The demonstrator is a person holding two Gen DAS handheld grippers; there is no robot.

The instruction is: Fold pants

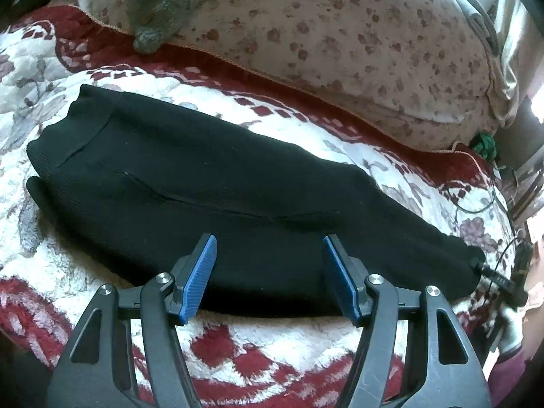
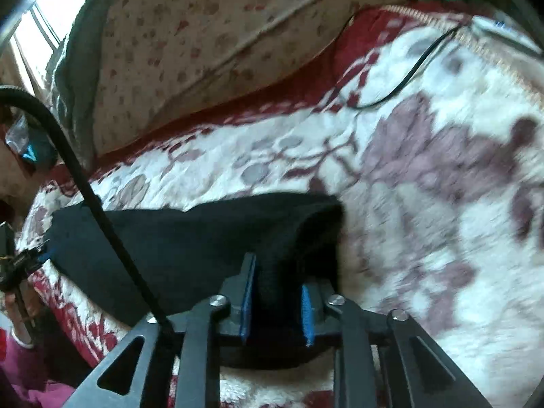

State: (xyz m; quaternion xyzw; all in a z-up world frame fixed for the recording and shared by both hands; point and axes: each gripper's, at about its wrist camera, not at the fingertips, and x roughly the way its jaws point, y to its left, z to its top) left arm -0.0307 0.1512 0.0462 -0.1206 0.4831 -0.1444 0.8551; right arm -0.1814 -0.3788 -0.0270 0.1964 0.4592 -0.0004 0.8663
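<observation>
1. Nearest the camera, the left tongs [image 1: 270, 273] are wide open, with nothing between the blue pads [image 1: 200, 272]. They hover over the near edge of the black pants [image 1: 204, 183].
2. The right tongs [image 2: 277, 301] have the leg end of the pants [image 2: 299, 234] bunched between their pads. I cannot tell if they squeeze it tight.
3. The pants lie in front of both tongs on the fluffy red and white blanket [image 1: 272, 350], one leg on top of the other.
4. I think the fold lengthwise is done. Folding them shorter is still left.
</observation>
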